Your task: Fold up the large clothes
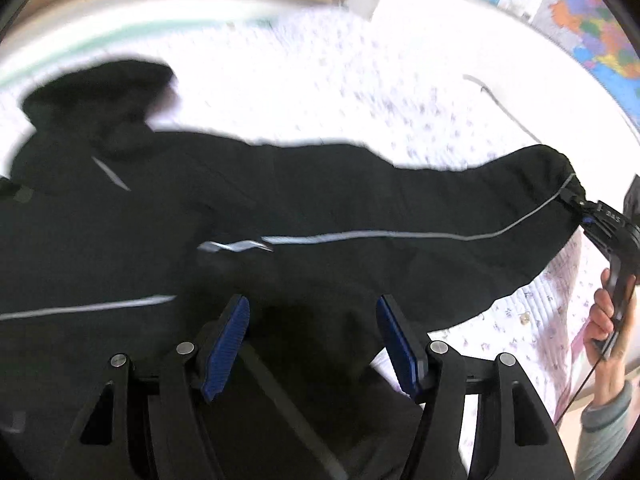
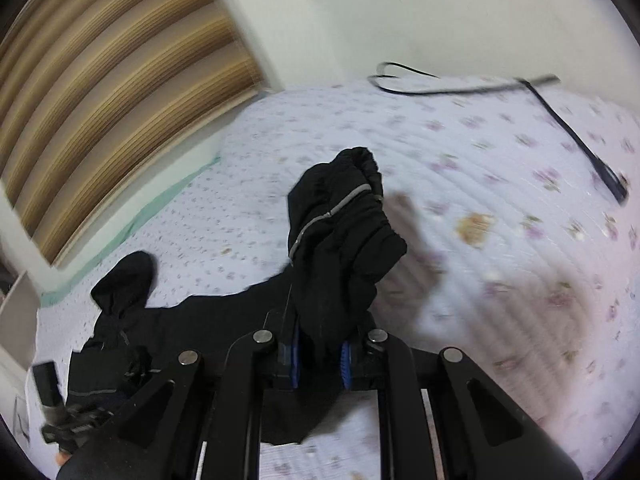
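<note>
Jacket (image 1: 304,208) black, thin grey-white piping along sleeve. Bedspread (image 2: 500,168) pale lilac-white, small purple flower print, mint-green edge at left. Gripper pads (image 1: 228,344) blue, ribbed; frames black. Curtain (image 2: 120,92), upper left, striped tan and brown. Map (image 1: 580,12), upper right, multicoloured. Cable (image 2: 460,88) black. Person's sleeve (image 1: 608,432) grey.

My left tongs (image 1: 314,344) are matte black plastic with blue ribbed pads (image 1: 226,346) on the inner faces of both fingers. Round silver screw heads (image 1: 185,347) sit at the linkage pivots, and triangular cut-outs open in the outer arms. My right tongs (image 2: 320,354) are built alike: black links, silver pivot screws (image 2: 263,336), blue pads. In the left view, white markings show on their black body, a thin black cable (image 1: 576,392) hangs below, and my right hand (image 1: 606,320) emerges from a grey sleeve (image 1: 608,428).
</note>
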The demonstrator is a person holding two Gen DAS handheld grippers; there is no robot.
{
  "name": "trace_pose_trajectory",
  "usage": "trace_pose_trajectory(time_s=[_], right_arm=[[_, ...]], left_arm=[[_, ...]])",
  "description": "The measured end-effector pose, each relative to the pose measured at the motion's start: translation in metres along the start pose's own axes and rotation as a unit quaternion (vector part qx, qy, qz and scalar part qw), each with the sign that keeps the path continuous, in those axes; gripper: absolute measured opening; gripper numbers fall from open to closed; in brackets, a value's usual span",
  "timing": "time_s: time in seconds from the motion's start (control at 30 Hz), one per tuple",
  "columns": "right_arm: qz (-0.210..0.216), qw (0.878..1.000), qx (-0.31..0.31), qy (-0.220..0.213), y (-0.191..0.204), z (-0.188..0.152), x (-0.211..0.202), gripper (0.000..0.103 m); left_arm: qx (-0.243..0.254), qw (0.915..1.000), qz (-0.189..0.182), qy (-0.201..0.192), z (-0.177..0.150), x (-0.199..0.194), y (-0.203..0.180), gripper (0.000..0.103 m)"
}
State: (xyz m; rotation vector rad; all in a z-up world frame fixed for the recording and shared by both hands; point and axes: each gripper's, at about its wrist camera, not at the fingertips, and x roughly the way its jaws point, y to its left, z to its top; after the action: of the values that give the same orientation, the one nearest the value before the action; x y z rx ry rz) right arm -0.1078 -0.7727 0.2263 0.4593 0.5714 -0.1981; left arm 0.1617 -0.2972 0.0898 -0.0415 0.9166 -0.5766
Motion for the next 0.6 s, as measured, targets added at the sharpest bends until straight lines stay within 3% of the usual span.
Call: trace_pose_trajectory(time_s=[0.13, 0.3, 0.4, 0.6], right_arm=[[0.02, 0.999, -0.032, 0.006, 0.052, -0.003, -0.001, 0.017], [0.056, 0.994, -0.088, 0.021, 0.133, -0.015, 0.0, 0.017], [0.076, 0.988, -0.129, 0.025, 0.195, -0.028, 0.002, 0.017], [0.088, 0.967, -0.236, 0.043, 0.324, -0.079, 0.015, 0.017]], left_arm=[[-0.025, 0.999, 0.036, -0.008, -0.011, -0.055, 0.028, 0.067], [-0.051, 0.9949, 0.08, -0.033, -0.048, -0.11, 0.068, 0.067], [-0.061, 0.9907, 0.112, -0.046, -0.071, -0.125, 0.094, 0.067], [-0.118, 0.9857, 0.115, -0.034, -0.117, -0.124, 0.15, 0.067]])
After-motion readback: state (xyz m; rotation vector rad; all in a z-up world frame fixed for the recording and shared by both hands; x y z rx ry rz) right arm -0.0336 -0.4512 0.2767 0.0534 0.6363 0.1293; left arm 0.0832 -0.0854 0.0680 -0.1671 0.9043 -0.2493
